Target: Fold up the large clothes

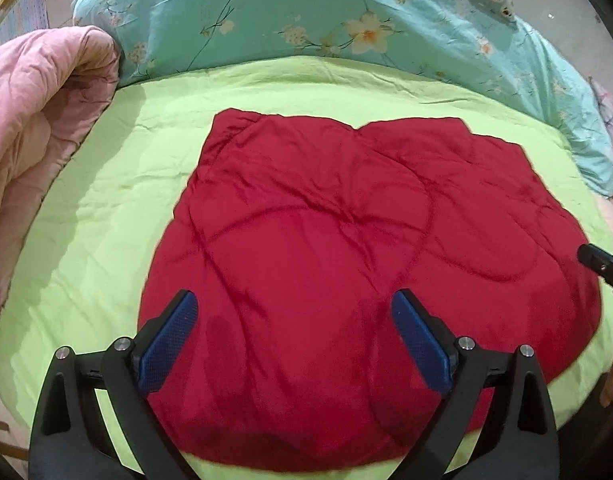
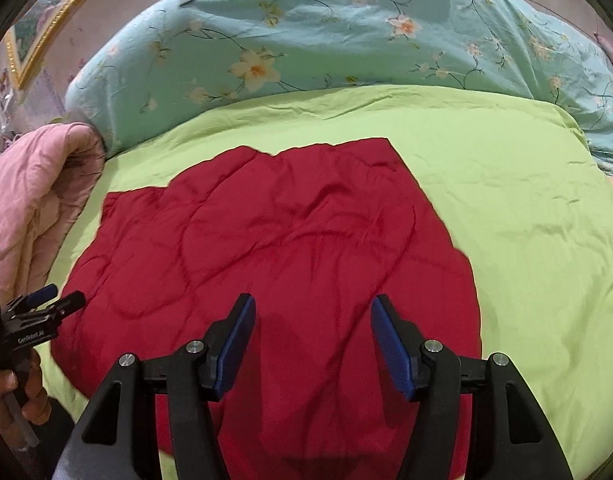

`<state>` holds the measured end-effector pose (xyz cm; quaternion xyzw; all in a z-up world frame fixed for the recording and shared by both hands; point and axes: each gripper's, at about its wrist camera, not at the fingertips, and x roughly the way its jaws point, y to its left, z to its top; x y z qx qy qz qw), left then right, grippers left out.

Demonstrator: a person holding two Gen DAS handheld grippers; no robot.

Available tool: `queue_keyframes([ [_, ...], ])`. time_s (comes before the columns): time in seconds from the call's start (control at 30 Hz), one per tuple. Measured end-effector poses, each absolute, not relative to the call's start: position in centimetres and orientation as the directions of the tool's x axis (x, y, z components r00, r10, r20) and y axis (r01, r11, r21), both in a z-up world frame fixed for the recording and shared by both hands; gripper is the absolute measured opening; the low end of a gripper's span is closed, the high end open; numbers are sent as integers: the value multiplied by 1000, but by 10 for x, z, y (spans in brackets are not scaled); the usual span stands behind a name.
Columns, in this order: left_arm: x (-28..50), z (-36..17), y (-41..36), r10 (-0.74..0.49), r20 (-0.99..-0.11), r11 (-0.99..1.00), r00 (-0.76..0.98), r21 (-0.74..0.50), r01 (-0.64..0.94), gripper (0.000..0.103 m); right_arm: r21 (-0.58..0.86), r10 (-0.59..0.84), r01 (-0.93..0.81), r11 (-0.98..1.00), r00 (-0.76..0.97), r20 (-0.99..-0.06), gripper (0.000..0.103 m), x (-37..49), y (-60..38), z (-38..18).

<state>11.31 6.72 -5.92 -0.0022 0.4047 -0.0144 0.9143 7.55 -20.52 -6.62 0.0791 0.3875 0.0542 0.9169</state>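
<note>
A red quilted garment (image 1: 326, 248) lies folded into a rough rectangle on the light green bed sheet (image 1: 106, 208); it also shows in the right wrist view (image 2: 266, 248). My left gripper (image 1: 294, 308) is open and empty, hovering above the garment's near edge. My right gripper (image 2: 312, 312) is open and empty, above the garment's near right part. The tip of the right gripper shows at the right edge of the left wrist view (image 1: 602, 268). The left gripper, held by a hand, shows at the left of the right wrist view (image 2: 46, 304).
A pink quilt (image 1: 38, 132) is bunched at the left side of the bed, also in the right wrist view (image 2: 38, 192). A teal floral duvet (image 1: 306, 16) lies along the far side (image 2: 326, 40). The green sheet (image 2: 526, 220) extends right of the garment.
</note>
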Motion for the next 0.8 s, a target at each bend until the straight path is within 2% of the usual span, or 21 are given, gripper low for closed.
queue_keyframes([
  [0.23,101,-84,66,-77,-762,997,643,-67,40,100,148,134,-33,988,649,-749,62,67,-206,-91],
  [0.3,104,-87,65,-71,-762,997,644,-59,41,103,163,135,-15,987,642,-755,64,70,-211,-98],
  [0.43,104,-91,62,-52,-764,999,643,-42,32,103,171,132,-2,985,646,-752,66,74,-212,-106],
  [0.8,69,-78,67,-97,-754,995,650,-89,44,103,214,165,-11,977,680,-714,67,31,-213,-80],
])
